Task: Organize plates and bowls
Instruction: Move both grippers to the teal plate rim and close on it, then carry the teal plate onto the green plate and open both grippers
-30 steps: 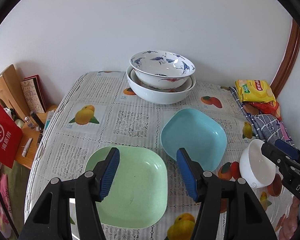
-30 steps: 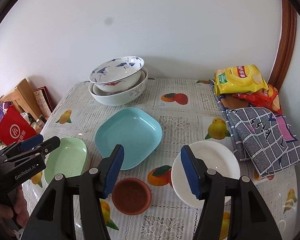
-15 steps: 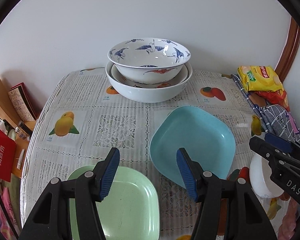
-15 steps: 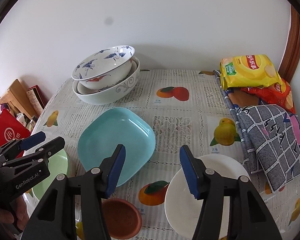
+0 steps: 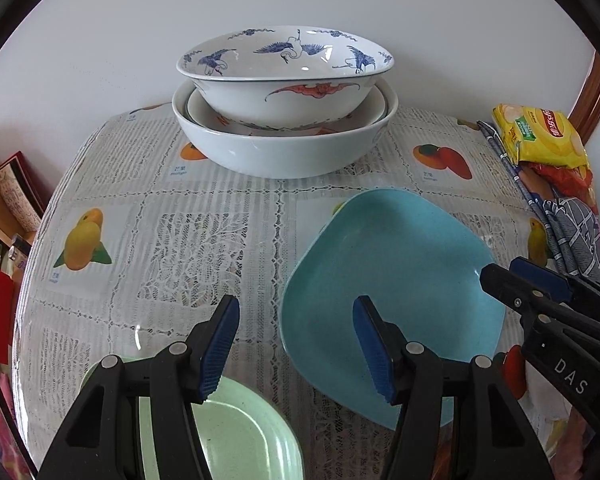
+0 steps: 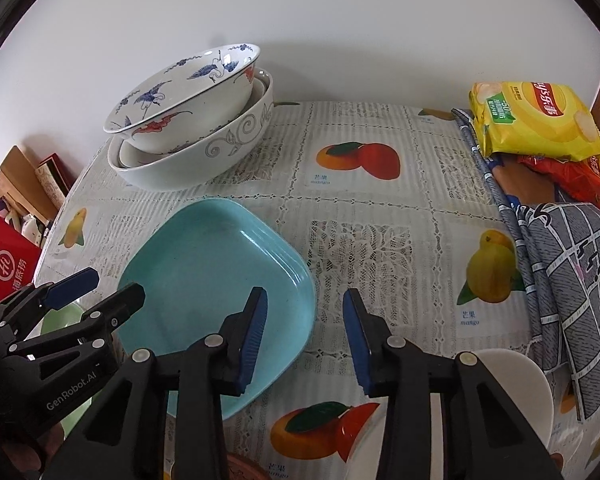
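A blue-and-white crane-pattern bowl (image 5: 284, 76) sits nested in a larger white bowl (image 5: 284, 148) at the far side of the table; the stack also shows in the right wrist view (image 6: 188, 120). A square teal plate (image 5: 396, 280) (image 6: 216, 284) lies mid-table. A light green plate (image 5: 236, 432) lies under my left gripper (image 5: 296, 344), which is open and empty above the gap between the two plates. My right gripper (image 6: 305, 336) is open and empty over the teal plate's right edge. A small white bowl (image 6: 516, 384) sits at the lower right.
A lace fruit-print tablecloth (image 5: 188, 248) covers the table. A yellow chip bag (image 6: 536, 120) and a folded grey checked cloth (image 6: 580, 280) lie along the right edge. A brown dish (image 6: 244, 468) peeks in at the bottom. Books and a red bag (image 6: 8, 264) stand off the left edge.
Both grippers have moved forward toward the stacked bowls. The green plate and white bowl have slid down toward the frame bottoms. Both grippers stay open.
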The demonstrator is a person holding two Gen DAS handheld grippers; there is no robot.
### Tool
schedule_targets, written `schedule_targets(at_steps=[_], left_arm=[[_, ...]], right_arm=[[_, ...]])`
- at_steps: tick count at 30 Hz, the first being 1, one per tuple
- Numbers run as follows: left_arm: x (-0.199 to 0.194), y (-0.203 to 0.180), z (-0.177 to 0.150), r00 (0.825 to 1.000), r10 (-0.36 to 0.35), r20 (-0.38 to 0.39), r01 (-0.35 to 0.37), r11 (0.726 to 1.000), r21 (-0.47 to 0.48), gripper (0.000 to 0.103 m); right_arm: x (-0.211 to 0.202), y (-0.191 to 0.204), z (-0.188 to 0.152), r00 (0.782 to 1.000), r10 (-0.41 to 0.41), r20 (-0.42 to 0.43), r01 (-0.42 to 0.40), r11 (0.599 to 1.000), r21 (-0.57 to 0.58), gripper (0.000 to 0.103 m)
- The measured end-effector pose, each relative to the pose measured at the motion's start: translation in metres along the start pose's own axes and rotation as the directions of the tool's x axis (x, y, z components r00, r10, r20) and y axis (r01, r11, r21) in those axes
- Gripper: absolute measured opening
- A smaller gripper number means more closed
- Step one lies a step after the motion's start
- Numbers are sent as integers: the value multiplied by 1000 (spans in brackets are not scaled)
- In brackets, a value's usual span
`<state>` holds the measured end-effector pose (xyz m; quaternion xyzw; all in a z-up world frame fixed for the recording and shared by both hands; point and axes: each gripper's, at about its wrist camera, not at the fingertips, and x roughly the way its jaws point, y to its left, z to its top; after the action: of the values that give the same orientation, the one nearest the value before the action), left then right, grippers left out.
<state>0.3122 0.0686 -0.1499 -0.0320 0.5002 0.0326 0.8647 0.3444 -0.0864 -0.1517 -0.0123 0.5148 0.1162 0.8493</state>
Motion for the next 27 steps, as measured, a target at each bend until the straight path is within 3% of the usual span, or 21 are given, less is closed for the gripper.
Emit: schedule_targets(at_steps=[2,5,7,11,13,27], left_arm=[[4,0,0,1000,-10,-5,10,1000,-4,57],[9,0,0,999,-29,-20,28,1000,-13,46],[12,1,0,999,-36,-27,36,999,-17,44],[21,0,-2,997,-60,-43,59,998,-22,32],[24,-1,-3,998,-52,-45,51,998,-24,31],[10,3,-2,998,-63,19,64,997,-35,17]], right_arm=[[5,1,1,1000,4,-10,-4,1000,-3,32],[12,1,3,1000,-2,-24,2,1000,-2,29],[15,2,3,999,-1,-33,1,1000,-5,19],[21,2,2,999,-9,-37,9,1000,-4,15],[21,2,2,999,-17,-30,17,1000,-2,11],[2,-10,1,999,-13,41,12,999,34,5]])
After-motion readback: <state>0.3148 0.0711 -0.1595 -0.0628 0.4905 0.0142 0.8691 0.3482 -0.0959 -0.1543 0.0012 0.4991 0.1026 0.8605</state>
